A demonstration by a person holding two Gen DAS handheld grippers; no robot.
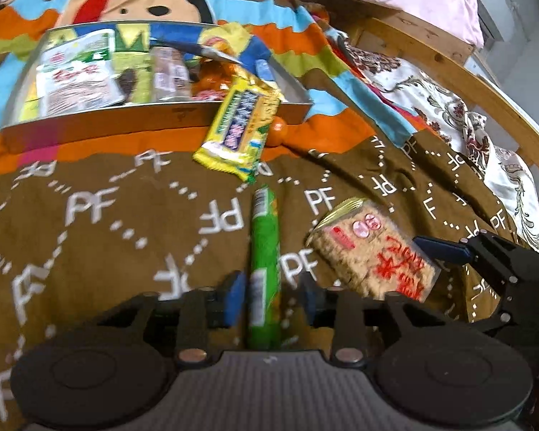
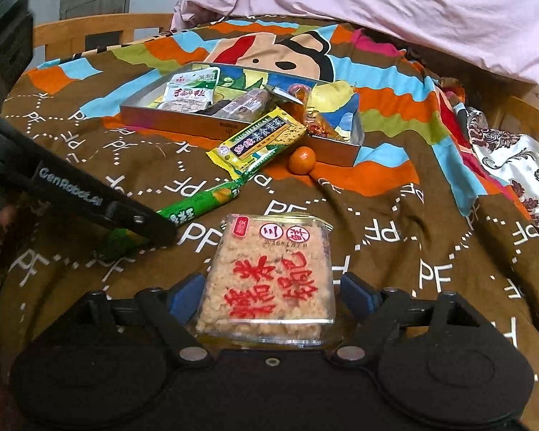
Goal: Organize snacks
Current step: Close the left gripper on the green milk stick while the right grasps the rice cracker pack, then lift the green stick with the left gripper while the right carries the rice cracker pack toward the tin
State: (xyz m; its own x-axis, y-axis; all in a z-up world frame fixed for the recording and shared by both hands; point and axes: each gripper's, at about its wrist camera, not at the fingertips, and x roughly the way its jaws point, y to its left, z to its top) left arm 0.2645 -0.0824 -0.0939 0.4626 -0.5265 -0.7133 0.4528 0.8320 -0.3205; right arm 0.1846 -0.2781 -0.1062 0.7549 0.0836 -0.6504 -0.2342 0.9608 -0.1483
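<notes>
Straddling the green snack stick point(image 1: 264, 269), left gripper point(image 1: 269, 296) spread, pads clear; right gripper point(image 2: 267, 296) spread around the rice-crisp block point(image 2: 267, 276). Slick wrappers may squirt out on closing.

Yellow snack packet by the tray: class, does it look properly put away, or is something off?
Off. The yellow snack packet lies tilted across the tray front wall, one end up on the rim, the other down on the blanket, beside a small orange.
</notes>
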